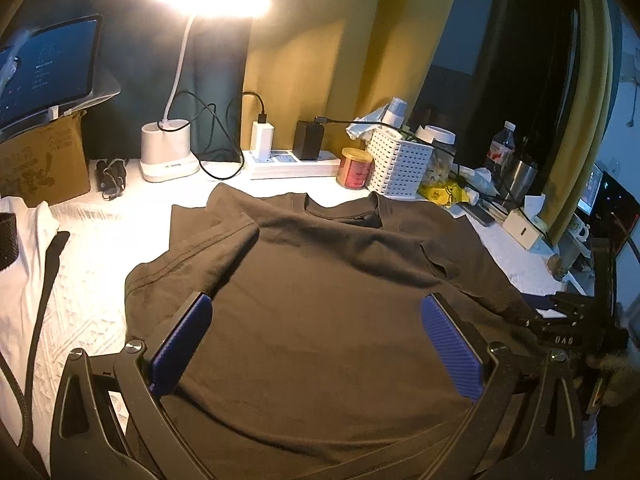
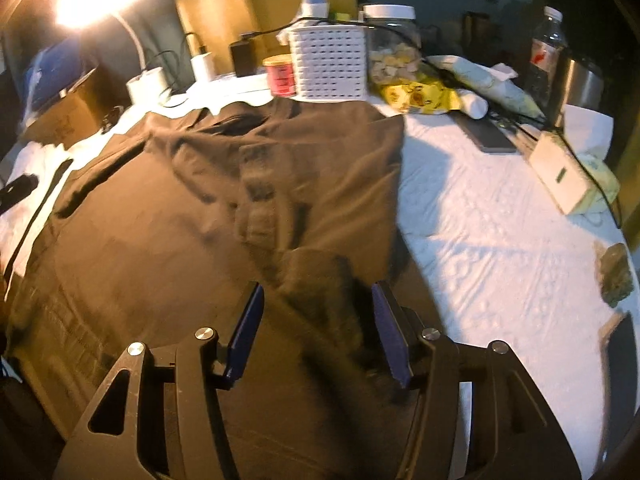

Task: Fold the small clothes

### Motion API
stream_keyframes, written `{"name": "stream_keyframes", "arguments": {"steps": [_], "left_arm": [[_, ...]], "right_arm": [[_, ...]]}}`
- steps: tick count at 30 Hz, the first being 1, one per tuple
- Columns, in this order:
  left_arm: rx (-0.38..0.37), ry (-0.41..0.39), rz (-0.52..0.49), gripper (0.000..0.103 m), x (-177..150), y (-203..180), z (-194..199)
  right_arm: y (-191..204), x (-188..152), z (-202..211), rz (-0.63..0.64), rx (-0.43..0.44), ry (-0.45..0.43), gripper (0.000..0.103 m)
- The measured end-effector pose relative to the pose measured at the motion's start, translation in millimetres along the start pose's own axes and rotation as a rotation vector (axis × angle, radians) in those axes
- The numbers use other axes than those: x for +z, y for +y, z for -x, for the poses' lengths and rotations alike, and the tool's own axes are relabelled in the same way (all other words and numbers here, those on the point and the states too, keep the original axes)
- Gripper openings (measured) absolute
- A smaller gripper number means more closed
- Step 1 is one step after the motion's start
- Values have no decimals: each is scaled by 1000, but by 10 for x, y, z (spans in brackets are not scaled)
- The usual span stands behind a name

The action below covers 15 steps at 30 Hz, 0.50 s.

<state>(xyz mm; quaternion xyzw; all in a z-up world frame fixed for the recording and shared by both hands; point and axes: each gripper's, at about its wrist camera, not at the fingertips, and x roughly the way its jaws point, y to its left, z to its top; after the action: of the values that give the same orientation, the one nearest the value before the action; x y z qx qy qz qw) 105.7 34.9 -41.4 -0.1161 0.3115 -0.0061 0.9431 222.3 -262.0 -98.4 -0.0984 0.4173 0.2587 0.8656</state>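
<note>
A dark brown T-shirt (image 1: pixel 320 280) lies spread on the white textured tabletop, collar toward the back, both sleeves folded in over the body. My left gripper (image 1: pixel 316 312) is open and empty, hovering over the shirt's middle. In the right wrist view the shirt (image 2: pixel 200 208) fills the left and centre, its right side folded to a straight edge. My right gripper (image 2: pixel 316 300) is open over a bunched fold of the shirt near that edge; nothing is held. The right gripper also shows in the left wrist view (image 1: pixel 568 320) at the shirt's right side.
Along the back stand a lit desk lamp (image 1: pixel 168 152), a power strip (image 1: pixel 288 162), a red can (image 1: pixel 354 168), a white basket (image 1: pixel 400 164), a jar, bottles and snack bags. A cardboard box (image 1: pixel 44 164) and white cloth (image 1: pixel 24 248) lie left. A phone (image 2: pixel 488 136) and white box (image 2: pixel 560 172) lie right.
</note>
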Motion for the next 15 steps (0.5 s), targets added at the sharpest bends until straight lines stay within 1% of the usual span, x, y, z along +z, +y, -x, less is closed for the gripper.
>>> {"name": "stream_keyframes", "arguments": {"steps": [7,10,15], "left_arm": [[2,11,-37,102,-57,-86,58],[3,19,-37,102,-86,-82,79],[11,18,-39,102,-104,-56,124]], "right_arm": [[195,-170,72,39,29,12,59],[290,-258,92,76,-9,27,59],[223,-267,209,48,-28,-4,59]]}}
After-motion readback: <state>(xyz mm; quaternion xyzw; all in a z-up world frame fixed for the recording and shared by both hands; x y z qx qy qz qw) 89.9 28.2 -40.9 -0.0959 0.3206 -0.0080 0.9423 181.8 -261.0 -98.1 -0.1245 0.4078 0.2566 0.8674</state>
